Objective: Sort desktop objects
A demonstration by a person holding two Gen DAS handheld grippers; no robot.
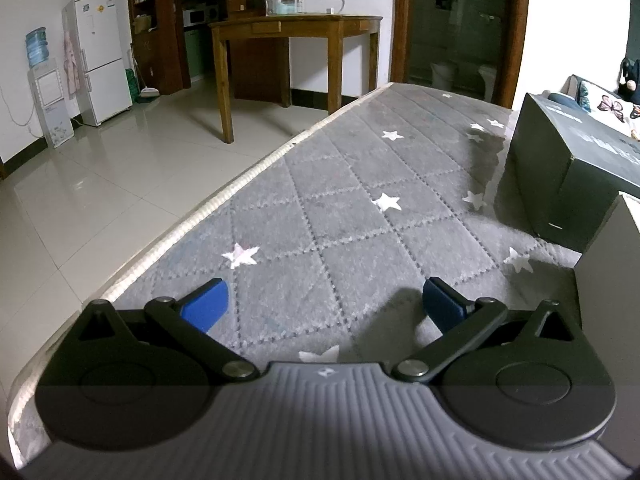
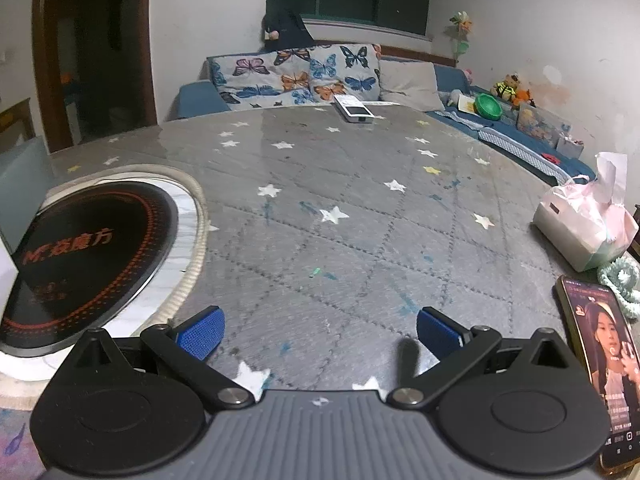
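Observation:
My left gripper (image 1: 324, 304) is open and empty, low over the grey star-patterned tabletop (image 1: 360, 184), with a dark box (image 1: 560, 160) to its right. My right gripper (image 2: 320, 332) is open and empty over the same cover. In the right wrist view a phone (image 2: 600, 368) with a lit screen lies at the right, next to a pale green coiled band (image 2: 622, 284). A pack of pink tissues (image 2: 584, 224) sits behind them. A white remote-like device (image 2: 354, 110) lies at the far edge.
A black round induction plate (image 2: 80, 256) is set in the table at the left of the right wrist view. A grey box corner (image 1: 612, 304) stands close to the left gripper's right side. The table edge (image 1: 224, 192) drops to a tiled floor; a sofa (image 2: 304, 76) lies beyond.

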